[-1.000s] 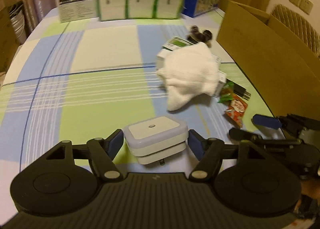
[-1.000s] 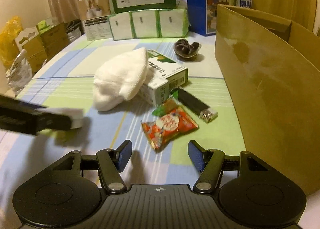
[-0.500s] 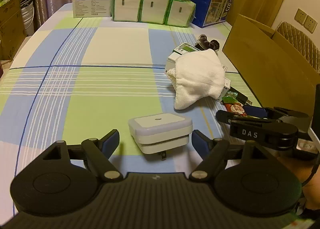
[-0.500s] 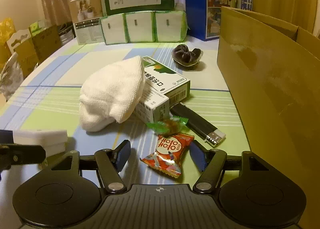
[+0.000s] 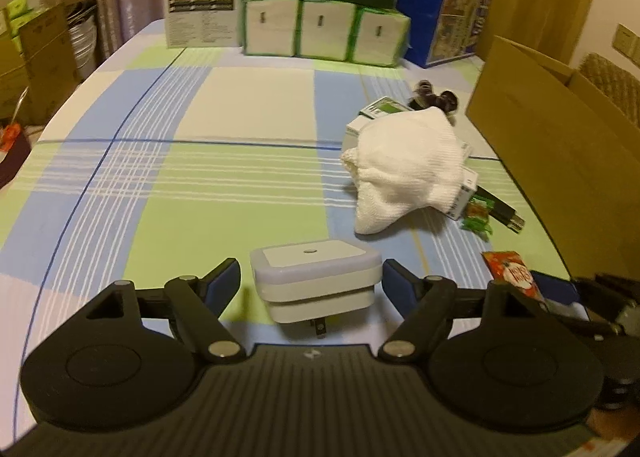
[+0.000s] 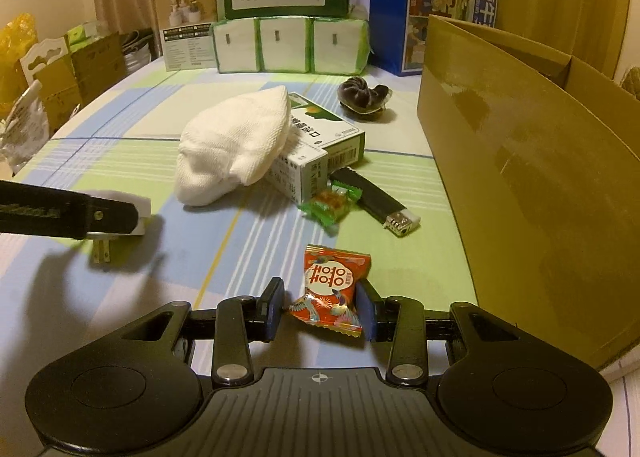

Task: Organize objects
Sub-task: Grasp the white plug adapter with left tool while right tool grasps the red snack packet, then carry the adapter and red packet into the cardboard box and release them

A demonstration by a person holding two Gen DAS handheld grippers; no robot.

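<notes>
- Tongs at work over a plaid tablecloth [image 5: 224,193]: I am holding the left gripper [image 5: 312,283] wide open around a white plug-in night light [image 5: 316,277], a gap showing on each side of it.
- I am closing the right gripper [image 6: 320,307] narrowly on a red snack packet [image 6: 334,289], both pads touching its edges.
- Ahead of the right tongs, a green candy [image 6: 330,205] and a black lighter [image 6: 376,201] are lying beside a green-and-white carton [image 6: 320,145] half covered by a white cloth [image 6: 232,145].
- Further ahead, a dark scrunchie [image 6: 362,97] is resting; to the right, a cardboard box [image 6: 520,161] is standing.
</notes>
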